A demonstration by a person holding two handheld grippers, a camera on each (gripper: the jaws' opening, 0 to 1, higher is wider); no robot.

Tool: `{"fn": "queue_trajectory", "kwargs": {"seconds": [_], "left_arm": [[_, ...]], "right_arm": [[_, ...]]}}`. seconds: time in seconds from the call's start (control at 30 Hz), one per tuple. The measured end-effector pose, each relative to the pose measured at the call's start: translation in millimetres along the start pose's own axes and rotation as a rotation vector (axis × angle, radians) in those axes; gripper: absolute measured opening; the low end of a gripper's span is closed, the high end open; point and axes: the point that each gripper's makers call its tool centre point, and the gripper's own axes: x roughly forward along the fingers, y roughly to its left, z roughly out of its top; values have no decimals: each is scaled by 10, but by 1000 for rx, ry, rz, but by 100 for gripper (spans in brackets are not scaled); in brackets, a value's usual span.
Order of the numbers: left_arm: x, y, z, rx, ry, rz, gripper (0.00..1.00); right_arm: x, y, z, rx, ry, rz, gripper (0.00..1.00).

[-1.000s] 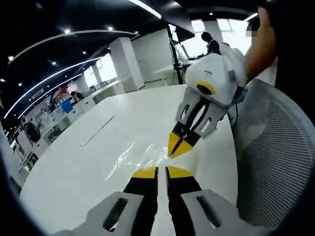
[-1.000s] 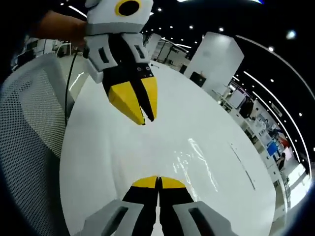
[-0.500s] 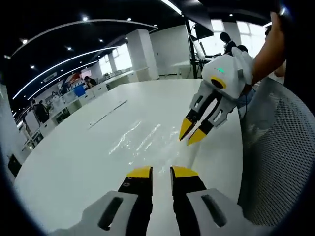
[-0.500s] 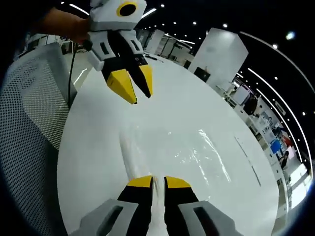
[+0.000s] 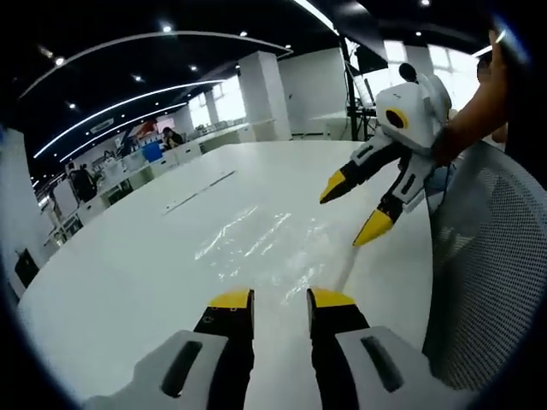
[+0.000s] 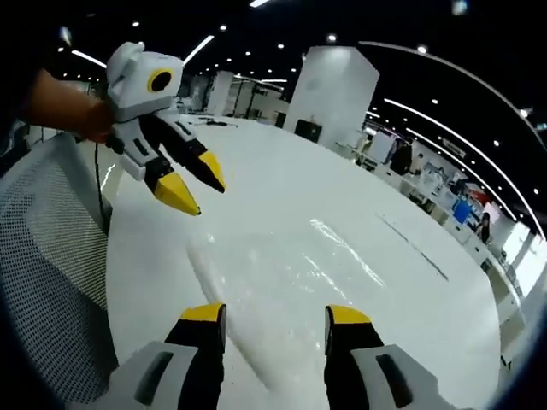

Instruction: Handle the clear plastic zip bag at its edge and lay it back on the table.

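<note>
Both grippers hang spread above the white table (image 5: 128,282), neither pinching anything. Seen in its own view, the left gripper (image 5: 282,299) has its yellow-tipped jaws parted by a narrow gap, with bare tabletop and the near edge of the clear plastic zip bag (image 5: 256,243) showing between and just beyond them. The right gripper (image 6: 275,314) in its own view stands much wider — the two tips sit well apart, and the bag's (image 6: 282,273) glossy film runs up between them.

Farther off in the left gripper view, the right gripper (image 5: 352,207) comes in from the upper right, tilted down toward the table, jaws splayed, its lower tip near the bag's right edge; whether it touches, I cannot tell. A bare forearm (image 5: 474,111) holds it from behind, beside a mesh chair back (image 5: 487,273). In the right gripper view, the left gripper (image 6: 190,190) enters from the upper left, angled down, tips slightly apart and clear of the bag, held by a hand (image 6: 90,124) with another stretch of mesh (image 6: 51,248) below.

The bag lies flat on the table — a crinkled, shiny sheet with a raised crease along its near side.
</note>
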Motion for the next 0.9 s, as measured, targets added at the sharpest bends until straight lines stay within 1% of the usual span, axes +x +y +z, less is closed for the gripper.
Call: {"fn": "queue_trajectory", "kwargs": {"seconds": [0.03, 0.1, 0.17, 0.2, 0.27, 0.37, 0.47, 0.53, 0.7, 0.83, 0.9], "left_arm": [[17, 8, -1, -1, 0, 4, 26], [51, 32, -34, -7, 21, 17, 28], [66, 22, -40, -12, 20, 8, 29], [70, 19, -32, -16, 15, 7, 30], [73, 17, -12, -22, 1, 10, 33], [64, 53, -46, -32, -16, 28, 38], [52, 60, -97, -85, -27, 29, 46], [56, 71, -89, -128, -55, 21, 50], [41, 37, -46, -128, -76, 17, 60], [63, -34, -59, -88, -57, 6, 65], [70, -80, -44, -86, -61, -6, 70]], "right_arm": [[-16, -12, -21, 19, -7, -7, 53], [-47, -24, -94, 29, 3, -6, 57], [-63, -36, -130, 41, 16, -2, 60], [-62, -55, -123, 69, 8, 0, 64], [-65, -81, -127, 87, 3, -7, 72], [-88, -95, -130, 111, -10, -16, 79], [-85, -106, -140, 123, -14, -21, 86], [-79, -116, -150, 134, -21, -23, 91], [-77, -178, -181, 147, -30, -39, 98], [-82, -222, -193, 150, -35, -52, 100], [-97, -224, -187, 149, -33, -59, 100]]}}
